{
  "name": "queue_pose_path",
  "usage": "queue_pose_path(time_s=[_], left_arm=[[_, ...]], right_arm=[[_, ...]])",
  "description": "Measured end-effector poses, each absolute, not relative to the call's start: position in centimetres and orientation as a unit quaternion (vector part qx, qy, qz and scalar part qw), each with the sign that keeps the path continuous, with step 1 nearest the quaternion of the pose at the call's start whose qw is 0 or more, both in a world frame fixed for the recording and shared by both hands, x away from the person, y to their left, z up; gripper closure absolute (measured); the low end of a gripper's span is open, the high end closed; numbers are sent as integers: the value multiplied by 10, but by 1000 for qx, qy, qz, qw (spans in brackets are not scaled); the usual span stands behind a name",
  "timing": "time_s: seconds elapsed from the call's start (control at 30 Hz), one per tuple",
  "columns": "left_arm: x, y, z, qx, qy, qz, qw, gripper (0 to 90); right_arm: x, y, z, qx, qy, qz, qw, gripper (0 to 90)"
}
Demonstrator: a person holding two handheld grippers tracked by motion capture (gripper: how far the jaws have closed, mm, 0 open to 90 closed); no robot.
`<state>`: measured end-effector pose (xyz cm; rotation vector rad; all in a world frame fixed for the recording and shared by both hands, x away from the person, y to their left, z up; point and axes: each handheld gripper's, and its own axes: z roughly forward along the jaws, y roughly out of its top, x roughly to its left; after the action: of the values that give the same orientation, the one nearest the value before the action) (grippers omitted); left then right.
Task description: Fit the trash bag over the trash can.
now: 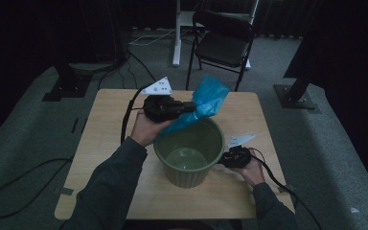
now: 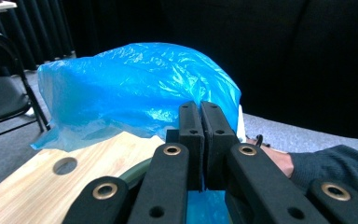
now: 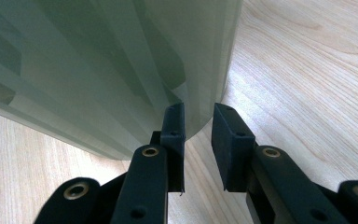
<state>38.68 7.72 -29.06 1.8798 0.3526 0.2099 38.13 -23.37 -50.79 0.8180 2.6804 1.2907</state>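
Left tongs (image 1: 190, 106) are clamped tight on a fold of the blue plastic bag (image 1: 206, 101), holding it in the air just above the far rim of the green bin (image 1: 190, 152). In the left gripper view the two jaws meet on the film, and the bag (image 2: 135, 91) balloons out beyond them over the bench (image 2: 51, 186).

Your right tongs (image 1: 223, 159) sit low beside the bin, on its right. In the right gripper view the jaws stand apart with nothing between them, their tips just beside the bin's ribbed wall (image 3: 98, 70); whether they touch it I cannot tell.

Expect the bag to be very light, thin and limp. It holds no shape of its own, catches air, and will probably slide through a loose pinch, so keep the grip on a gathered fold near the mouth, not on a single layer. A hard tug could stretch or tear the film.

By contrast, the bin looks stiff and steady, though light enough to skid on the smooth bench (image 1: 115, 124) if the bag drags on it. Brace it at the rim or against the wall on the right.

To line the bin, you still need the bag's mouth opened and drawn over the rim.
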Motion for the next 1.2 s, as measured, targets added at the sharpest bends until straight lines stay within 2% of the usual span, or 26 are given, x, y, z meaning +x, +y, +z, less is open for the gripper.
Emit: queue_pose_path(time_s=[0.5,0.87,1.2], left_arm=[[379,26,-298,813,113,44,570,880],[370,3,-298,816,91,25,570,879],[375,20,-299,819,106,39,563,878]], right_arm=[[382,-234,-508,264,868,420,28,747],[382,-234,-507,263,867,422,27,747],[382,-237,-505,264,866,423,34,740]])
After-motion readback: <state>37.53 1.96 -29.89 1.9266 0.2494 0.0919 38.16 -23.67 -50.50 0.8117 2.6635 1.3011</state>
